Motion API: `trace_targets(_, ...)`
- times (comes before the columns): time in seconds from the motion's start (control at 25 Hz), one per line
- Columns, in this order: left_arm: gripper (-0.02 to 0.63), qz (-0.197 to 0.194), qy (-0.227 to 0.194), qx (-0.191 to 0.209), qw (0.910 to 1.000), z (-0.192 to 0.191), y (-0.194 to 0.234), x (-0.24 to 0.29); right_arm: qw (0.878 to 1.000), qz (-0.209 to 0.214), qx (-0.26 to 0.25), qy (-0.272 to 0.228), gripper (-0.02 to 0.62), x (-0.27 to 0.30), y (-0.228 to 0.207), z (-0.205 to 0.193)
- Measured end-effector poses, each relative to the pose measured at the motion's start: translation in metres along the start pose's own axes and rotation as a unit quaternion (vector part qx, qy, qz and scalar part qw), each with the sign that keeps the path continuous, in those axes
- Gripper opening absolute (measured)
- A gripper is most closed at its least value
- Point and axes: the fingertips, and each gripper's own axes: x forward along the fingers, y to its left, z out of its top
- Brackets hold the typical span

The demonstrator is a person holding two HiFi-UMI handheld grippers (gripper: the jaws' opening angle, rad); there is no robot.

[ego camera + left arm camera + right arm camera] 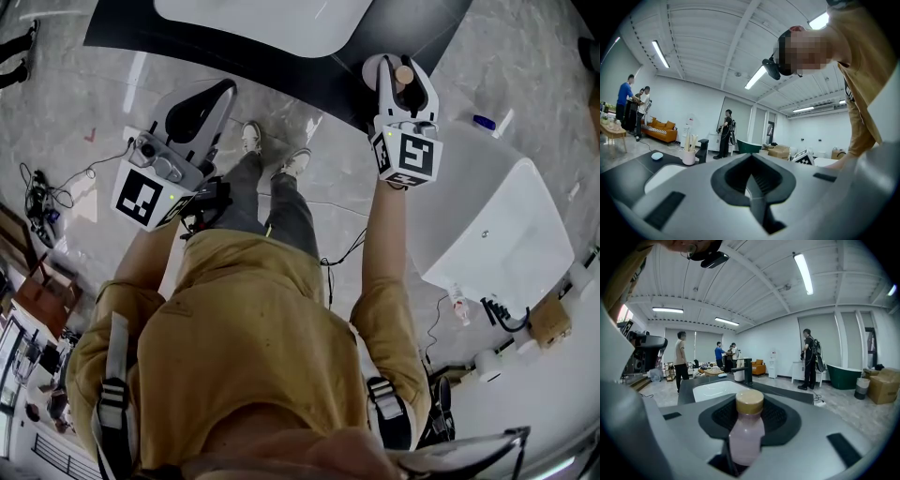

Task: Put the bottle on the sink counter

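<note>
The right gripper (402,84) has its jaws clenched on a small bottle (746,437), pale pink with a tan cap (749,401). The bottle stands upright between the jaws, gripped round its body with the cap rising above them. Its base is hidden down in the gripper, so it is carried, not set down.

In the head view this gripper is held out at the near corner of the black sink counter (309,70). In the right gripper view the dark surface stretches out ahead beyond the bottle. It holds a white basin (712,389) with a black faucet (748,371) standing behind it.

The left gripper (217,98) is held out level to the person's left, over the grey marbled floor (94,84) and short of the counter. Its jaws are pressed together with nothing between them.

A white bathtub (497,234) stands on the floor to the person's right, just beside the right forearm in the head view. Further off in the room, several people stand around, one of them near a dark green tub (843,376). An orange sofa (658,131) sits against the far wall.
</note>
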Motion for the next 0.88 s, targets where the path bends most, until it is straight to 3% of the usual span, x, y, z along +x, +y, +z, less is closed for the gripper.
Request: trace_targets(0.88, 0.002, 0.009, 0.017, -0.012, 0.9997, -0.016, 0.015, -0.001, 1.0, -0.003, 0.005, 0.004, 0.12, 0.017, 0.0, -0.015)
